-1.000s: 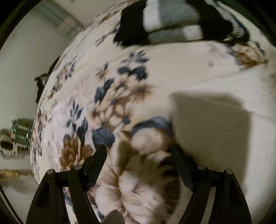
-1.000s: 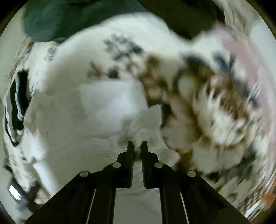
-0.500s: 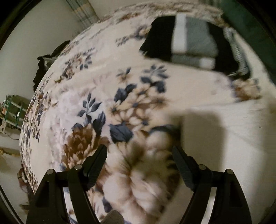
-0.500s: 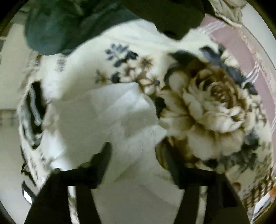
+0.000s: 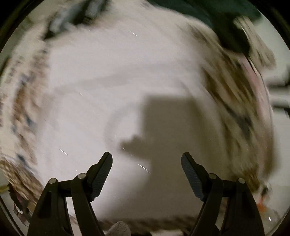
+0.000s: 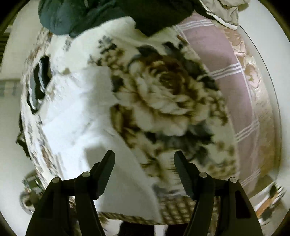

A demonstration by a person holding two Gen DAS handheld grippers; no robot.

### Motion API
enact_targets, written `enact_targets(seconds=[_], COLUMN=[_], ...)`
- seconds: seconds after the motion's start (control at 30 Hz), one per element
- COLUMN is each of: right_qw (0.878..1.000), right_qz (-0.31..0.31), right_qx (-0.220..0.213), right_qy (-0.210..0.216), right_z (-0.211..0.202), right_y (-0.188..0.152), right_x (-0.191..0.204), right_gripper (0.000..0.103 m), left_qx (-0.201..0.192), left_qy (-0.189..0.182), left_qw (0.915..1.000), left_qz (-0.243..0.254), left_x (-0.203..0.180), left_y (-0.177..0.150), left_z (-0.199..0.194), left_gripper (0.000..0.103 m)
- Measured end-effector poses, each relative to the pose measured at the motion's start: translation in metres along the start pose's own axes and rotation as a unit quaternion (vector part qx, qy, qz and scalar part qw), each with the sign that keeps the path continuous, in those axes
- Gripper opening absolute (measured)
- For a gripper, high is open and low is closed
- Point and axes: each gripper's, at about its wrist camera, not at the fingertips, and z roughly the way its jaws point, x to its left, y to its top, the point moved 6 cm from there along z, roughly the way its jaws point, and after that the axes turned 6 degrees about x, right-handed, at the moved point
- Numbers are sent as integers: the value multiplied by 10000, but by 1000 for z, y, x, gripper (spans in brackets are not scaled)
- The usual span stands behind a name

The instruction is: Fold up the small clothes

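- Hanging above the bed, left tongs (image 5: pixel 146 158) are spread wide with nothing between the fingers; this view is heavily smeared.
- White garment (image 5: pixel 112 87) lies spread on the floral blanket (image 5: pixel 233 101) directly under the left tongs; their shadow falls on the cloth.
- Right tongs (image 6: pixel 144 156) are spread as well, empty, pointing steeply down over the garment's right edge (image 6: pixel 76 112), where white cloth meets the large brown flower print (image 6: pixel 163 94).
- Dark green clothing (image 6: pixel 76 16) is heaped at the far edge of the blanket.
- Black-and-grey striped folded item (image 6: pixel 39 81) lies on the blanket to the left, apart from the white garment.
- Mauve checked sheet (image 6: pixel 223 72) shows beyond the blanket's right edge.
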Motion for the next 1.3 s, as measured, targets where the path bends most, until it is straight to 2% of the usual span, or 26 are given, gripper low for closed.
enact_targets(seconds=[0.1,0.2,0.37,0.4,0.43,0.47,0.53,0.6,0.7,0.8,0.87,0.9,1.1,1.3], right_qw=[9999,9994,9971,9964,9960,9954,9938,9917,9893,9837,9853,9863,9922,9901], right_qz=[-114,-323,-674,-735,-755,-778,-819,-852,-851,-944,-925,-905,-870,-1327], right_qx=[86,22,71,116,149,207,304,495,842,1218,1164,1129,675,428], right_qy=[43,146,342,404,451,524,694,827,834,923,838,794,588,160], right_z=[5,8,21,27,31,36,48,65,94,123,128,129,101,59], right_y=[19,50,101,117,126,136,160,183,199,199,197,196,184,155], right_x=[-12,-5,24,33,39,46,60,73,86,103,110,113,149,222], right_gripper=[70,70,70,70,70,70,69,69,70,68,34,9,8,8], left_qx=[403,694,769,736,676,594,422,285,173,12,-71,-138,-486,-818], left_qy=[-124,-73,413,465,511,569,655,573,368,253,113,35,-213,-415], left_qw=[9987,9963,9939,9942,9947,9952,9959,9973,9990,9997,9998,9997,9966,9872], left_qz=[271,500,675,634,575,522,463,369,165,-20,-139,-187,-637,-1302], left_x=[-67,-112,-142,-143,-143,-143,-142,-140,-135,-124,-119,-115,-76,6], left_y=[-28,-42,-40,-38,-36,-34,-29,-25,-23,-23,-22,-22,-27,-53], left_z=[35,70,111,114,115,115,111,103,93,74,61,52,11,-25], left_gripper=[78,78,76,72,61,53,17,9,7,6,6,6,6,6])
